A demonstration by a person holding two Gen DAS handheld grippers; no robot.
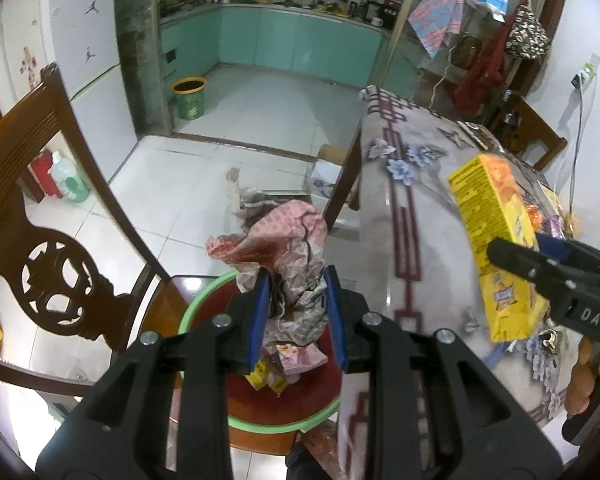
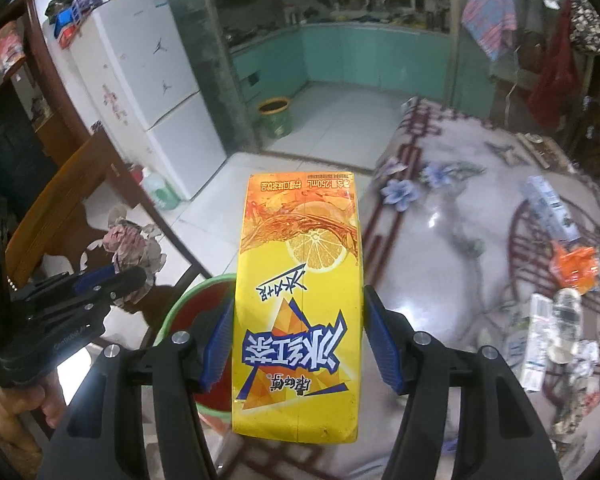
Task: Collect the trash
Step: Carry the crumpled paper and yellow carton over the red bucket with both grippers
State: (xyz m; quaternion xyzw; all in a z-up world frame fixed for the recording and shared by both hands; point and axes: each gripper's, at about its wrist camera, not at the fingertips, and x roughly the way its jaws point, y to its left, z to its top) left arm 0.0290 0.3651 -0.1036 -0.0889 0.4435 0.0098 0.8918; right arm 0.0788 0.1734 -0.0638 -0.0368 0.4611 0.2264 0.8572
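Left gripper [image 1: 298, 312] is pinching crumpled paper [image 1: 296, 256] over the green basin [image 1: 204, 300] for dropping; right gripper [image 2: 300, 344] fingers, spread wide, are clamping the yellow carton [image 2: 300, 280], carrying it from desk [image 2: 440, 232].

light: dim indoor | glare: tabletop [image 2: 440, 216] | blur: slight | edges: fisheye-bent, vignetted

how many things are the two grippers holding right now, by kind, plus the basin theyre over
crumpled paper wad, in the left hand-held gripper: 1
yellow drink carton, in the right hand-held gripper: 1
green-rimmed basin on the chair: 1
total: 3
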